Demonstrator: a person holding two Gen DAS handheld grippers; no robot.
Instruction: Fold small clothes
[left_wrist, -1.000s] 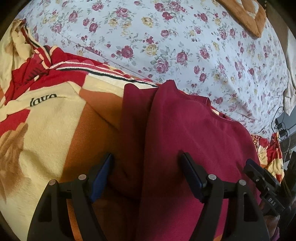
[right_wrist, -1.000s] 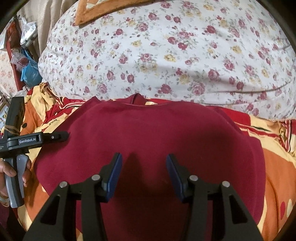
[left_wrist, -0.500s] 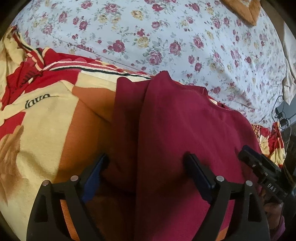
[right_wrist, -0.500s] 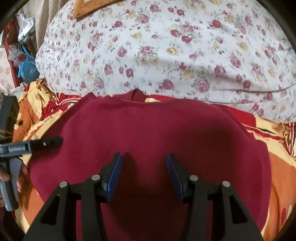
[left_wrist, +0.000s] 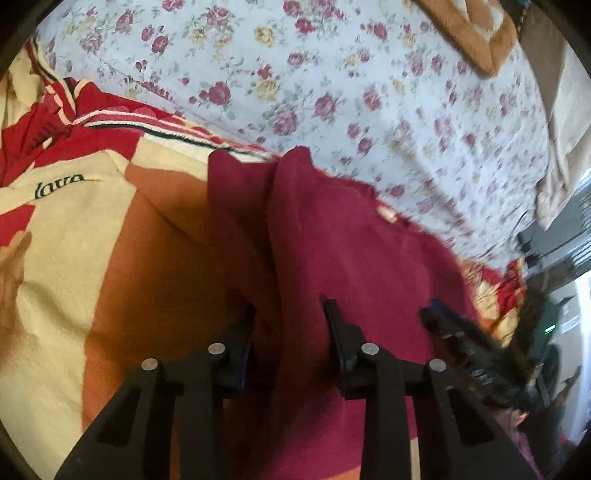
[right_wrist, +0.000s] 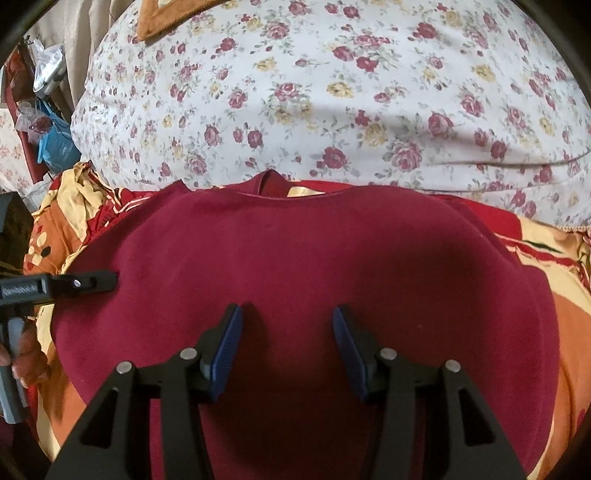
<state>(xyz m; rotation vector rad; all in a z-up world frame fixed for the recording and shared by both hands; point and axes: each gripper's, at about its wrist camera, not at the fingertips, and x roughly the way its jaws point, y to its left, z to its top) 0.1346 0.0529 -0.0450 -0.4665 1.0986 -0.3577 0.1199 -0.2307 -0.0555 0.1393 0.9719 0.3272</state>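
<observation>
The maroon garment (right_wrist: 314, 266) lies spread on a red, orange and cream patterned blanket (left_wrist: 74, 240) on the bed, directly ahead of and beneath both tools. Beyond it sits a white rose-print quilt (right_wrist: 332, 92).

Left hand-held gripper (left_wrist: 288, 321): its jaws have just been closing and now stand narrow. A raised fold along the garment's left edge sits between them; the fabric bunches upward there. Whether the pads press the cloth fully cannot be told, as the left pad is in shadow. The garment's dark folded-under strip runs forward from this gripper toward the quilt.

Right hand-held gripper (right_wrist: 288, 339): jaws about half apart, blue pads visible on both sides, over the near middle of the garment. Flat cloth lies between the fingers, with nothing gripped.

In the right wrist view, the left tool's fingertip reaches the garment's left edge, and a person's hand (right_wrist: 26, 354) holds its grey handle.
</observation>
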